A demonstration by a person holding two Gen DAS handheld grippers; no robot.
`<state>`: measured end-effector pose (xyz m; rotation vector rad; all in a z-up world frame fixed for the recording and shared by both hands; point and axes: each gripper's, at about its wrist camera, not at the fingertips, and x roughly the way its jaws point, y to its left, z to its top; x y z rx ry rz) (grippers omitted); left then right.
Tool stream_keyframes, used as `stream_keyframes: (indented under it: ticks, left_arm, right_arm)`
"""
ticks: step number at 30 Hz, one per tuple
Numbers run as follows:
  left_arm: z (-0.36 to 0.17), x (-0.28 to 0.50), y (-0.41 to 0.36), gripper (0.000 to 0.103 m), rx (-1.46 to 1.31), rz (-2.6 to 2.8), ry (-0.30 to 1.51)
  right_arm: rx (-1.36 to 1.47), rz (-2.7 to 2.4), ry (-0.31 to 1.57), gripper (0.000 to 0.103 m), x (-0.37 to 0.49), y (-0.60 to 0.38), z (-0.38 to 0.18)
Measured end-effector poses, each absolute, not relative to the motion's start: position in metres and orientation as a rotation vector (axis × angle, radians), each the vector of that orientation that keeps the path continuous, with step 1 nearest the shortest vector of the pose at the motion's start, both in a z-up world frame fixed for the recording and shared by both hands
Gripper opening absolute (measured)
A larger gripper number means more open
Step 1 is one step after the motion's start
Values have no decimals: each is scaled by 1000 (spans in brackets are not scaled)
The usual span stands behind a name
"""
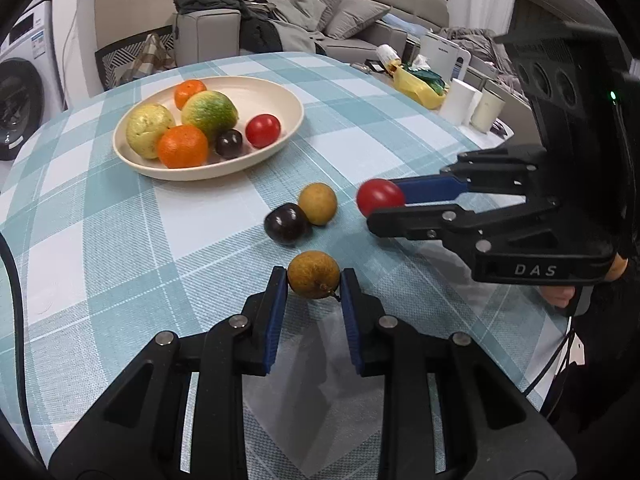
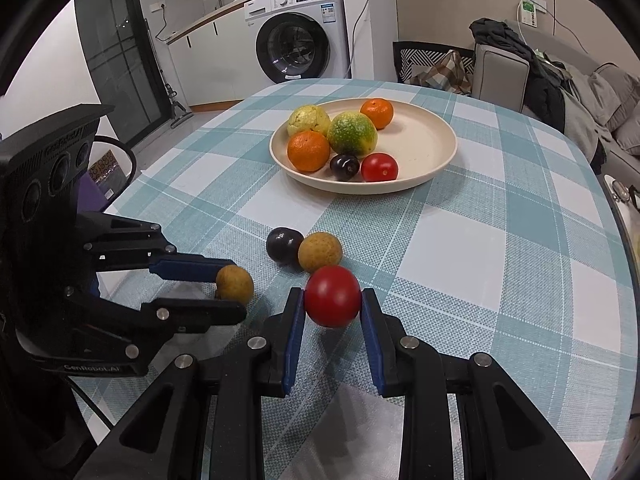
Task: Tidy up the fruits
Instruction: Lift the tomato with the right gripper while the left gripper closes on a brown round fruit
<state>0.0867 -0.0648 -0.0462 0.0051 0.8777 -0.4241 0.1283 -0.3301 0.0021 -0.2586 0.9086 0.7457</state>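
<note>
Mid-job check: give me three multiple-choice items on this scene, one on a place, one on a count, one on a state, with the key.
1. Where is the loose dark plum?
A. in the plate
B. on the cloth, touching a brown fruit
C. in a gripper

2. How many fruits lie in the plate?
A. four
B. six
C. eight

3. What is the left hand-held gripper doing?
A. shut on a brown fruit
B. open above the plate
C. shut on a tomato

Key: 1 B, it sits against the brown fruit on the cloth; 2 B, six show there; 3 A, its pads press a brown fruit, while the right hand-held gripper holds the tomato.
</note>
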Motion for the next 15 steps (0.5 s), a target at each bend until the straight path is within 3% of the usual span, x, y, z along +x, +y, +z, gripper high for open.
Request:
stream_keyframes:
  ticks: [15]
  left_arm:
    - [-22,99,-26,24,-92,-296,770]
  right_arm:
    - [-212,738,844,29,128,-333,14]
